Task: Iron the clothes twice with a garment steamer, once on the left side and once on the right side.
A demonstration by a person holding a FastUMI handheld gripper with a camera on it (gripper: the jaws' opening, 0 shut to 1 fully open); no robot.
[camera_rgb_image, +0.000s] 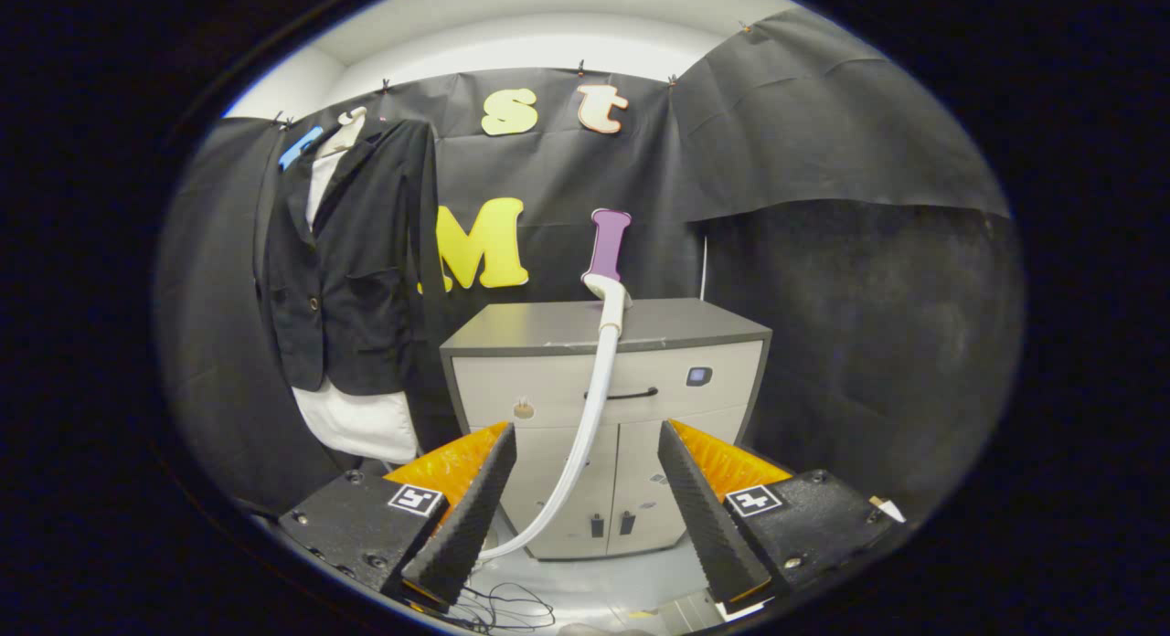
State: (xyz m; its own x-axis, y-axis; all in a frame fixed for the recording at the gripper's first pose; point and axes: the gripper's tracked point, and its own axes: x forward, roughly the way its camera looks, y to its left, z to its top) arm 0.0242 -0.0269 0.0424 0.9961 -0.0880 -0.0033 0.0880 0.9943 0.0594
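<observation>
Steamer head [610, 293] upright on cabinet [548, 330] — hand-held gripper [587, 444] spread wide.

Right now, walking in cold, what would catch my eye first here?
Probably the black jacket hanging over a white shirt on the booth wall, left of the cabinet. Next, the steamer resting on the cabinet top, its white hose curving down the front. The tool is open, its fingers framing the hose and cabinet beyond them.

Serrated tongs [587, 490], square-marker-tagged black bases
</observation>
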